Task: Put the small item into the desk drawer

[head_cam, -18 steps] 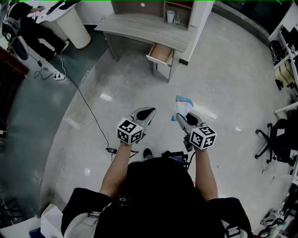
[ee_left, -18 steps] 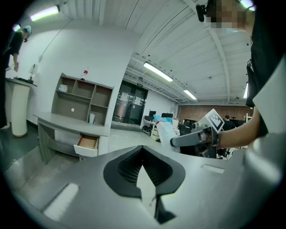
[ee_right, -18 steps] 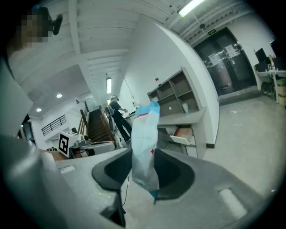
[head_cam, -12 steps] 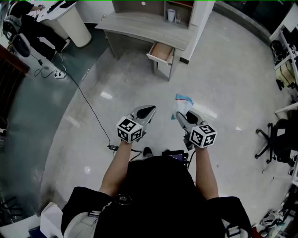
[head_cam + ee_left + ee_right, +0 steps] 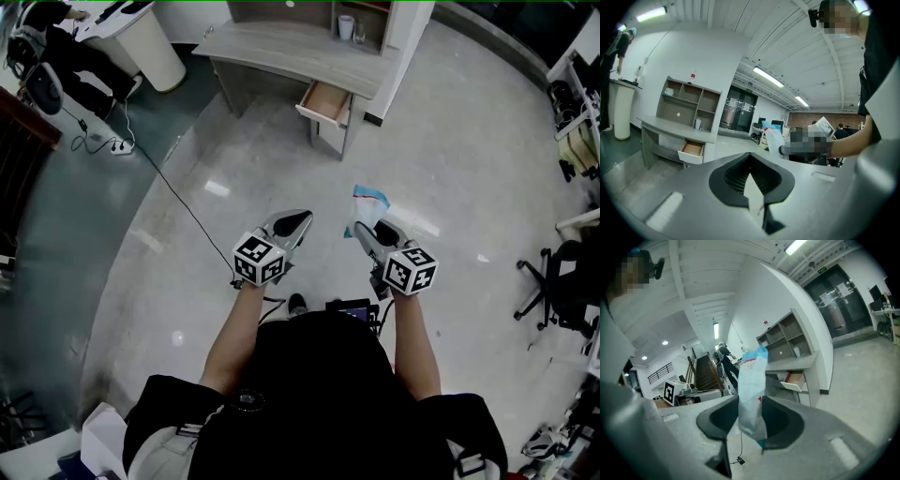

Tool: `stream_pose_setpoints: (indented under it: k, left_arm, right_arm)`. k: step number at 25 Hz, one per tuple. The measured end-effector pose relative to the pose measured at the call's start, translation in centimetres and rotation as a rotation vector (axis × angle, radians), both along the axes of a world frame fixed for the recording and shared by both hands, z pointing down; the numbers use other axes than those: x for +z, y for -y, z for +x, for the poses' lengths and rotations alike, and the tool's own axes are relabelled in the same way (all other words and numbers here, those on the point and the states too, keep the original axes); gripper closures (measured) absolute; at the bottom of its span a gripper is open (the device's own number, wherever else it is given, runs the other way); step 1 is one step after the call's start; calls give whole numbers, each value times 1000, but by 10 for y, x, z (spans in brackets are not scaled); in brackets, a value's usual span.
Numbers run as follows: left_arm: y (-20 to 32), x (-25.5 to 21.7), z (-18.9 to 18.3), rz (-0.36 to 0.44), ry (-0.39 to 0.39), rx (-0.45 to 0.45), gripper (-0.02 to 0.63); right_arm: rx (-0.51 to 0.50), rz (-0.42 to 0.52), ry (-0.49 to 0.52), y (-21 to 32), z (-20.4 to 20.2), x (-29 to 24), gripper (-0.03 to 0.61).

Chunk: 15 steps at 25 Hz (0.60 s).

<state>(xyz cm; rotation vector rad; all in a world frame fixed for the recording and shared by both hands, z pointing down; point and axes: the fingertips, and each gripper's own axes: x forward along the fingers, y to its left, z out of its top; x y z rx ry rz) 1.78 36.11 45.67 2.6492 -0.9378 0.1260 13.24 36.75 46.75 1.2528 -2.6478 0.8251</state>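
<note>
A small blue-and-white plastic packet (image 5: pixel 364 208) (image 5: pixel 752 376) stands up between the jaws of my right gripper (image 5: pixel 367 231) (image 5: pixel 751 403), which is shut on its lower end. My left gripper (image 5: pixel 292 225) (image 5: pixel 750 157) is held beside it at waist height, jaws together and empty. The packet (image 5: pixel 772 139) also shows in the left gripper view. Across the floor is the grey desk (image 5: pixel 291 49) (image 5: pixel 670 129) (image 5: pixel 799 363). Its wooden drawer (image 5: pixel 328 101) (image 5: pixel 692 149) (image 5: pixel 794 379) is pulled open at the desk's right end, well ahead of both grippers.
A shelf unit with a cup (image 5: pixel 346 26) stands on the desk. A black cable (image 5: pixel 178 202) runs over the glossy floor to a power strip (image 5: pixel 119 150). A white pedestal (image 5: pixel 150 42) and a person (image 5: pixel 56 52) are at the far left, an office chair (image 5: pixel 553 281) at the right.
Both grippers keep their pose and the packet stays gripped. The desk and its drawer have drifted slightly up and right in the head view.
</note>
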Motion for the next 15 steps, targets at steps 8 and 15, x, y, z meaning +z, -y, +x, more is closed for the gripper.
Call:
stream_pose_setpoints:
  k: [8, 15]
  left_arm:
    - [-2, 4, 15, -28, 41, 11, 612]
    - [2, 7, 32, -35, 71, 2, 612]
  right_arm:
    - [-21, -18, 21, 2, 11, 1, 426]
    - [-35, -24, 39, 8, 30, 3, 426]
